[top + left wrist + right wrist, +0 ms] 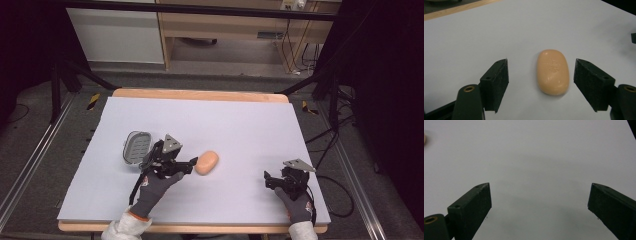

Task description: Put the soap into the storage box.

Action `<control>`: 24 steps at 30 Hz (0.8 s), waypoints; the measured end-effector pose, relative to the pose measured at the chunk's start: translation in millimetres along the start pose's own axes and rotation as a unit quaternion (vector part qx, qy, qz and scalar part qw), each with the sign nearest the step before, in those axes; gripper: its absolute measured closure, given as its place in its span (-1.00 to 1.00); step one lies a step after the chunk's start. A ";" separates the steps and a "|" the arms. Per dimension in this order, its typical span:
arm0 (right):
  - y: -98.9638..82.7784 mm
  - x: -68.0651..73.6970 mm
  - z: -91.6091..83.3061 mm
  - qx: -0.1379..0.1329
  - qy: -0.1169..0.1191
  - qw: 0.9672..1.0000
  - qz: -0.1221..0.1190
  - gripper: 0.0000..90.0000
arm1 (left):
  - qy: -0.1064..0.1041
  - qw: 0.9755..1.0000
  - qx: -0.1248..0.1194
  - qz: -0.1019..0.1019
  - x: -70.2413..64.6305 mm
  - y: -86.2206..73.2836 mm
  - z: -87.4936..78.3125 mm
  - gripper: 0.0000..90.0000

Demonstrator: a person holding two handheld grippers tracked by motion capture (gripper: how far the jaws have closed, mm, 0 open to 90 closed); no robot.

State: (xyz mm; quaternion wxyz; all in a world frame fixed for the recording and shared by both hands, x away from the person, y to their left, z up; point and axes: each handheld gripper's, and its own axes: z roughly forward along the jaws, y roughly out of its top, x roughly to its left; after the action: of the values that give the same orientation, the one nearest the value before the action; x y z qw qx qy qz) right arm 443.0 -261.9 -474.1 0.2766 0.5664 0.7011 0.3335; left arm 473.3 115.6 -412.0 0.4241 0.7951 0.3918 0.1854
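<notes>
The peach-coloured soap bar [553, 72] carries a faint embossed stamp on its top face, too shallow to read. It lies flat on the white tabletop [250, 120] near the middle, well clear of every edge, with bare surface all round it. The left tool [541, 82] stands wide, jaws on either side of the bar without touching. A grey soap dish [136, 147] sits just behind that hand. The right tool [272, 181], also wide, rests near the front right corner, holding nothing.

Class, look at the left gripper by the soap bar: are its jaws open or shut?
Open. The left gripper has its black jaws spread wide on either side of the soap bar, each with bare table showing between it and the soap.
</notes>
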 end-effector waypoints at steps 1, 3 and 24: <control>0.0 0.0 0.0 0.000 0.000 1.000 0.000 -0.88 | -0.001 1.000 0.001 0.001 -1.3 0.7 1.9 -0.39; 0.1 0.2 0.1 0.000 0.000 1.000 0.000 -0.88 | -0.002 1.000 0.007 0.007 -3.4 2.3 4.6 -0.39; 0.8 0.7 0.5 0.004 0.004 1.000 0.003 -0.88 | -0.007 0.999 0.040 0.027 -19.4 8.5 38.1 -0.41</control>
State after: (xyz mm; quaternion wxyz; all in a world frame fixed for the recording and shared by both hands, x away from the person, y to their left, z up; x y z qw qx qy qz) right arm 443.8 -261.0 -473.8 0.2708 0.5685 0.7015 0.3338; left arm 489.0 77.5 -426.1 0.3898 0.8229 0.3743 0.1756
